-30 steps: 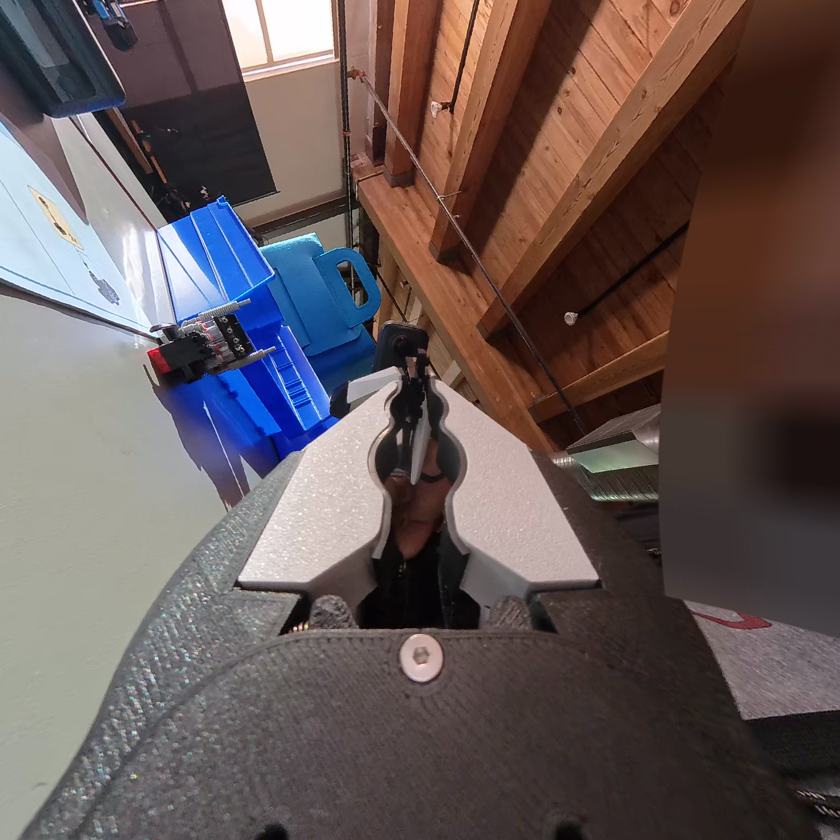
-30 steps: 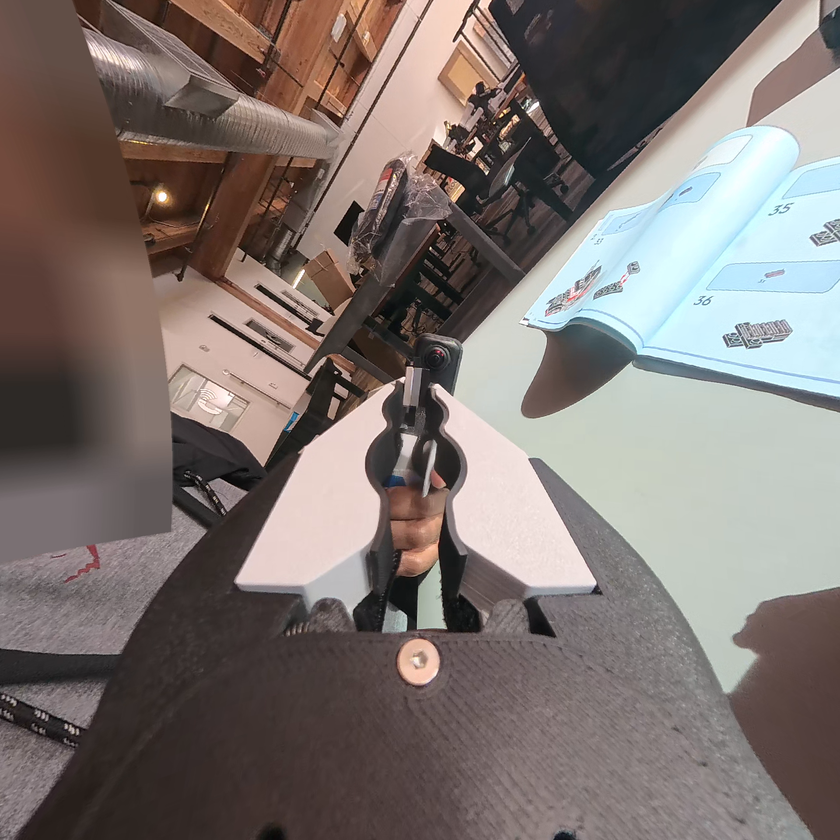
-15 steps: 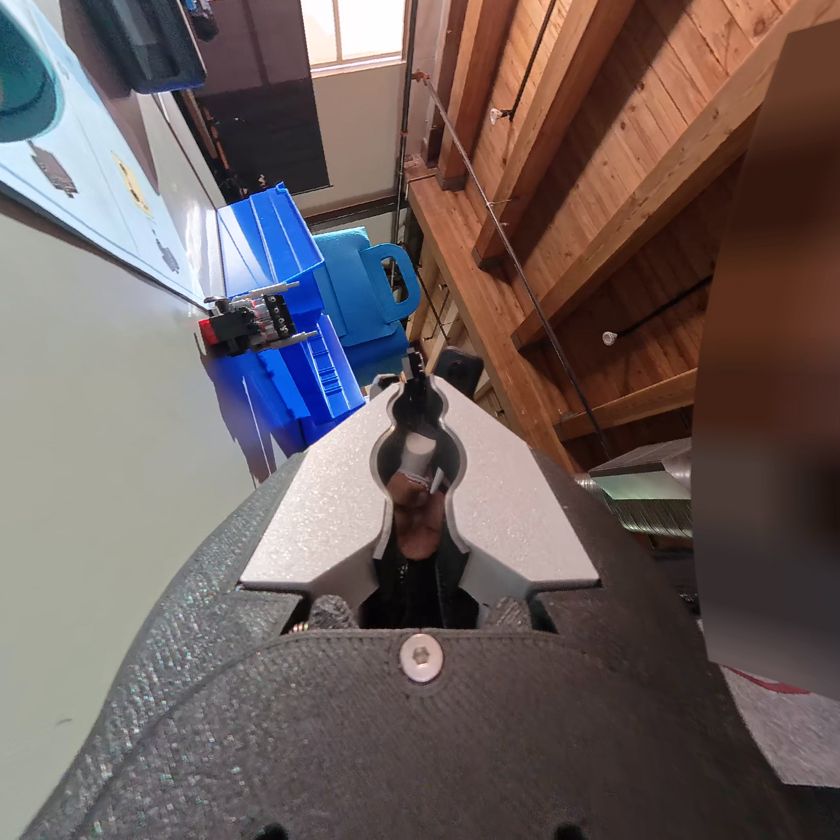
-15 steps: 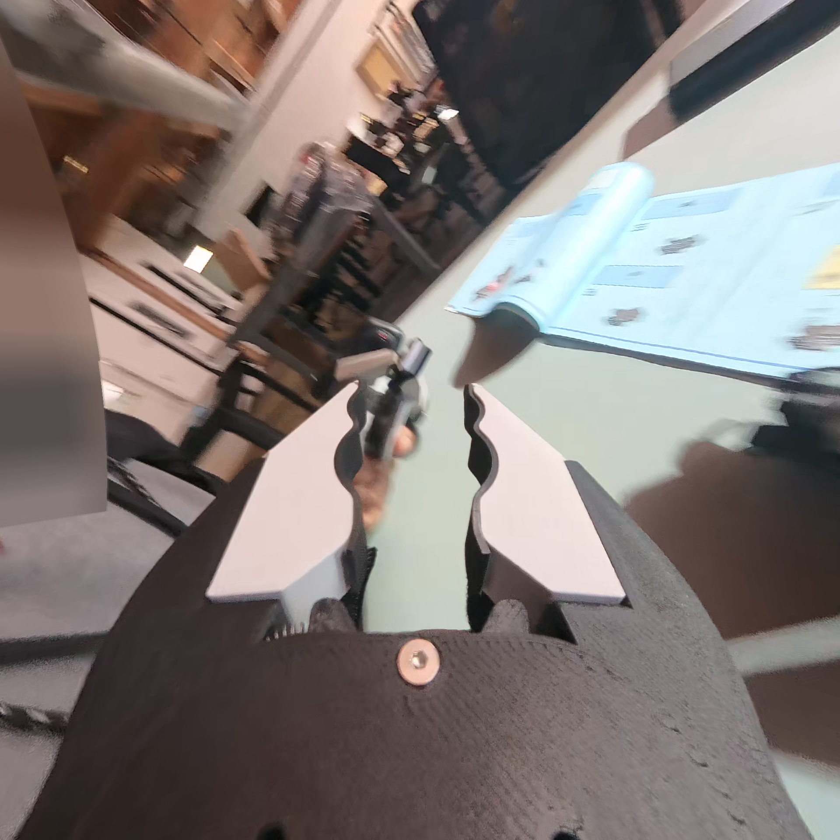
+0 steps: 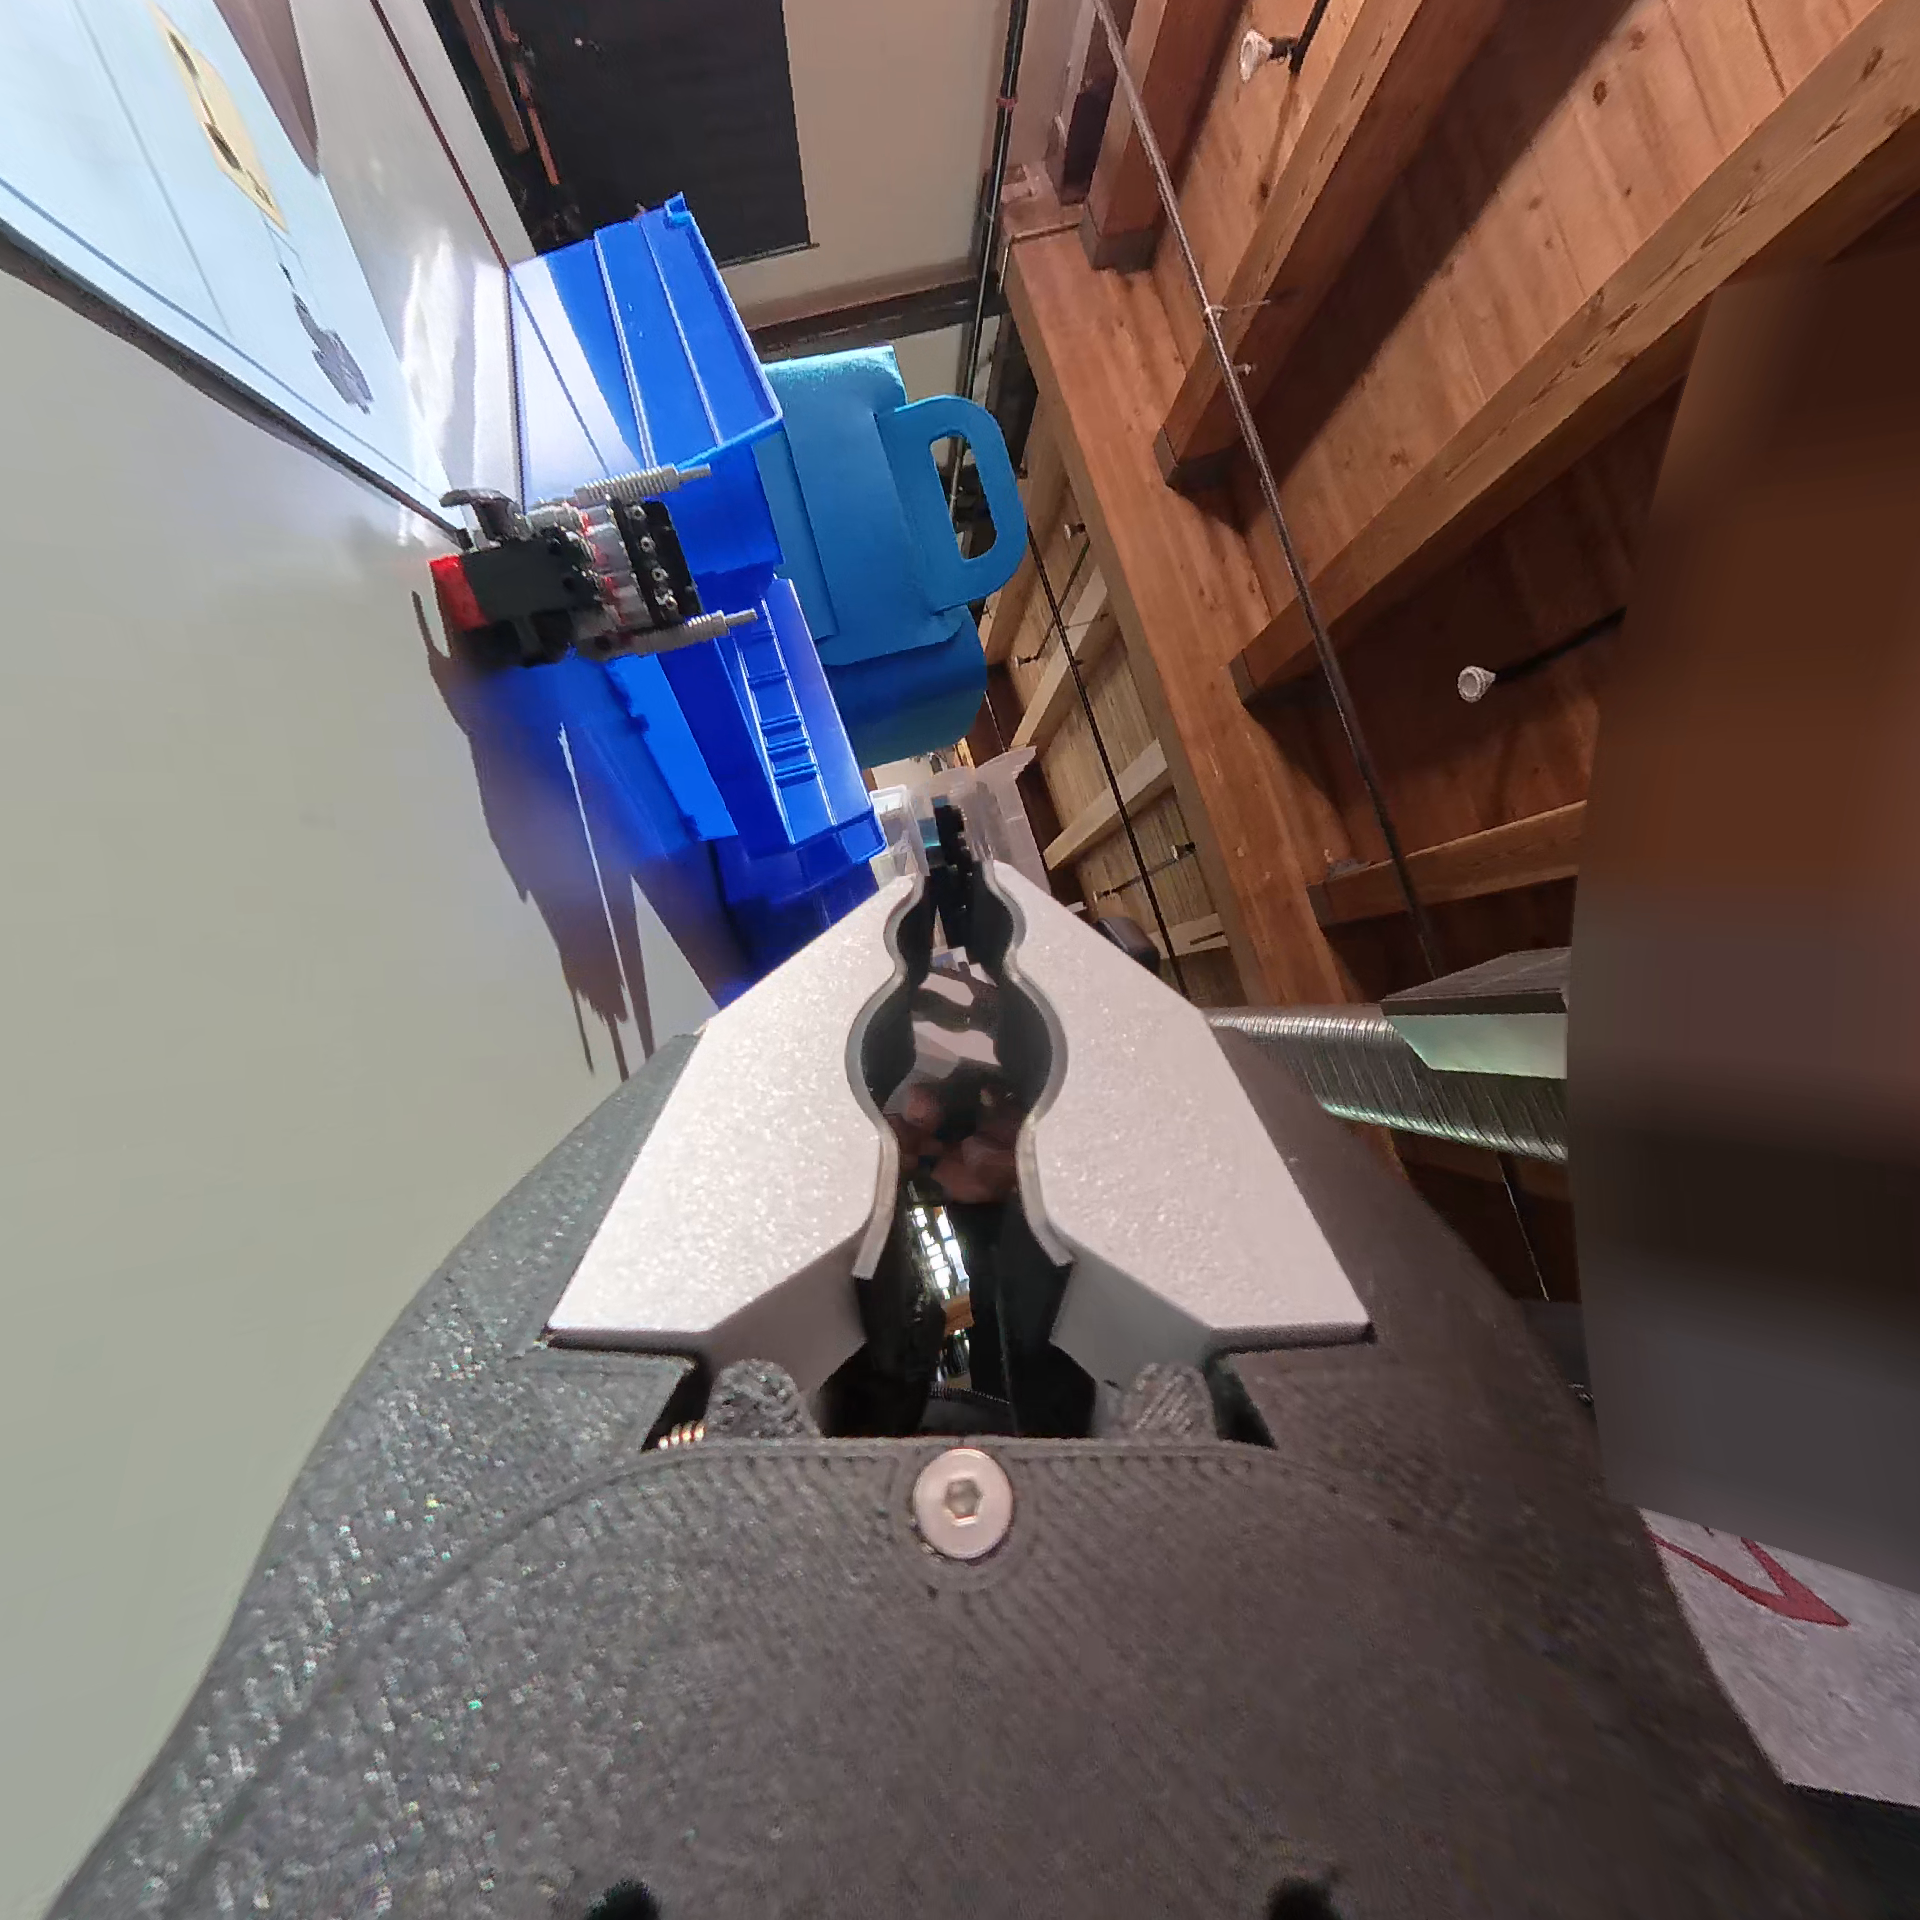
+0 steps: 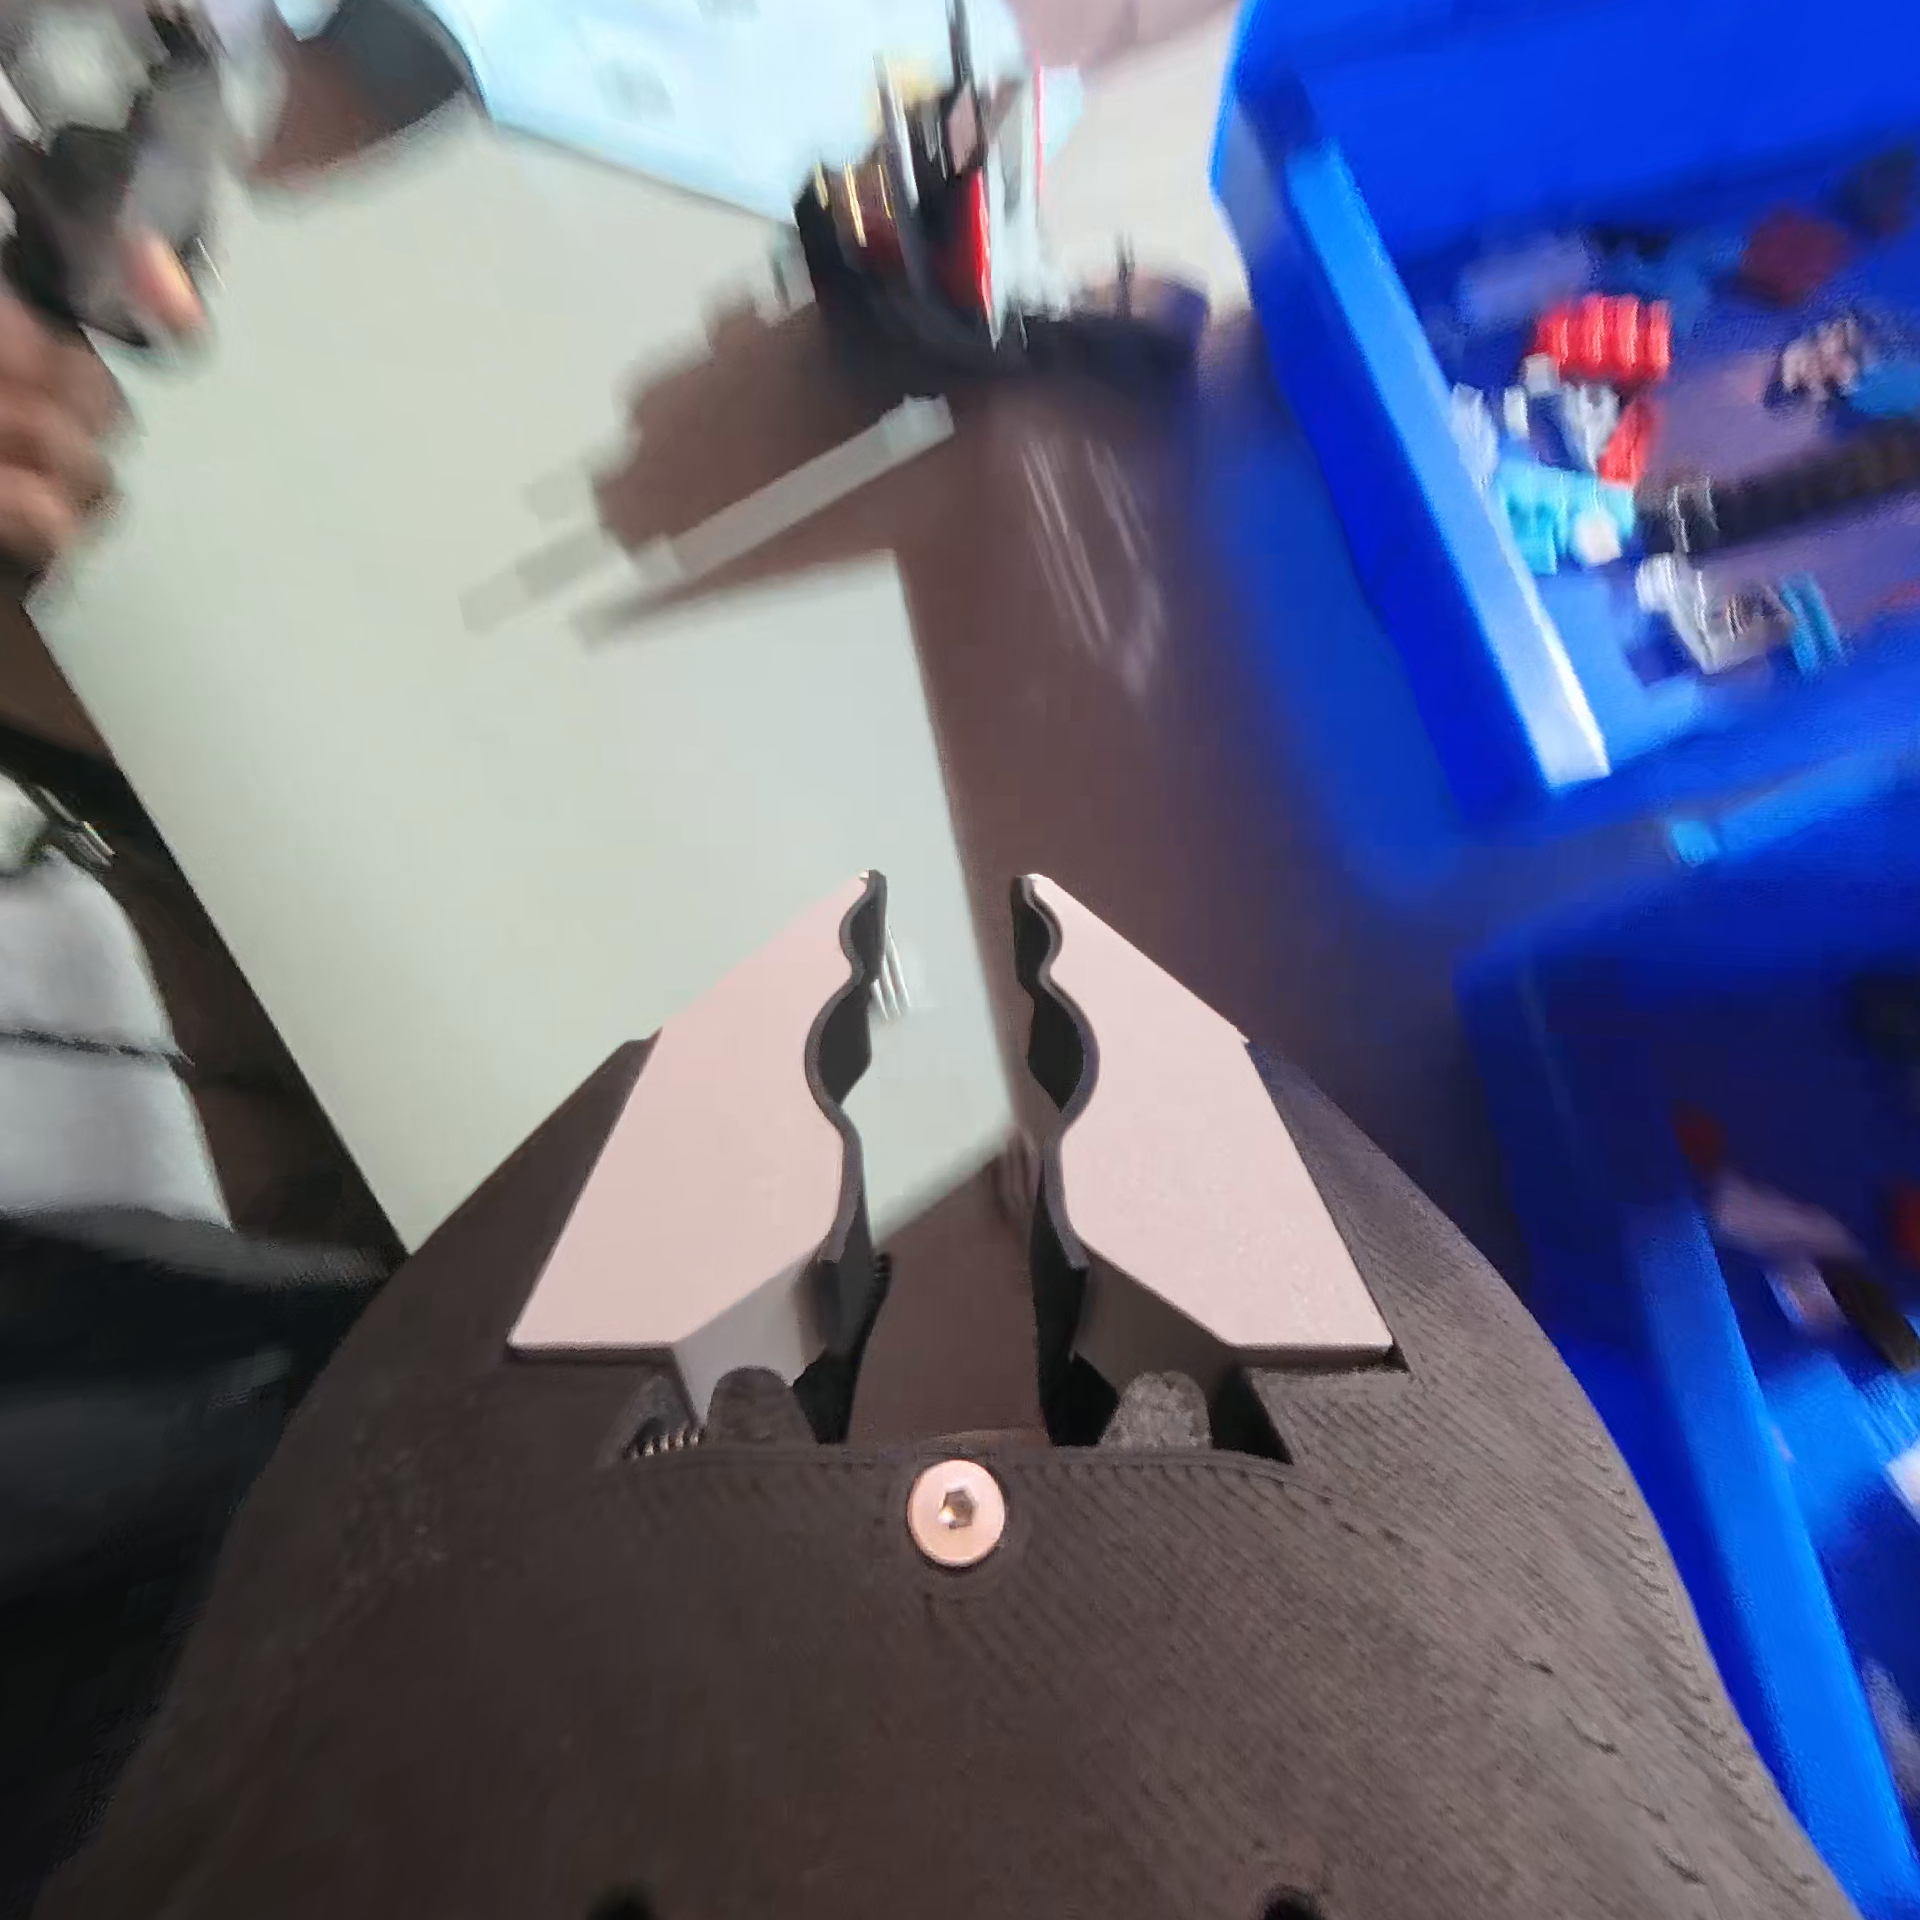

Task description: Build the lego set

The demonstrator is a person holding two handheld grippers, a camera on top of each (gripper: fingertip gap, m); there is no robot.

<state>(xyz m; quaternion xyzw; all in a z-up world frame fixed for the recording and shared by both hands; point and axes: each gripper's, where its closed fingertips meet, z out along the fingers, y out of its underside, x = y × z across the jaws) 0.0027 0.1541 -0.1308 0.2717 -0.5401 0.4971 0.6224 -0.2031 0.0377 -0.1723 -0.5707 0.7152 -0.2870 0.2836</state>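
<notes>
My left gripper (image 5: 951, 885) is shut on a small black lego piece (image 5: 948, 844) that sticks out past the fingertips, held up in the air and turned sideways to the table. The partly built black, grey and red lego model (image 5: 566, 582) stands on the pale table (image 5: 208, 935) beside the blue bin (image 5: 675, 416). My right gripper (image 6: 948, 883) is open and empty above the table (image 6: 468, 675). The right wrist view is blurred by motion. The model shows there far ahead (image 6: 914, 239).
An open instruction booklet (image 5: 156, 208) lies on the table behind the model and shows blurred in the right wrist view (image 6: 623, 83). A blue bin with several loose pieces (image 6: 1558, 520) stands to the right of my right gripper. A hand (image 6: 52, 436) is at the left edge.
My right gripper let go of the small piece it pinched against the left one's, opened, and swung away towards the table and the blue bin. My left gripper kept its black piece and tilted.
</notes>
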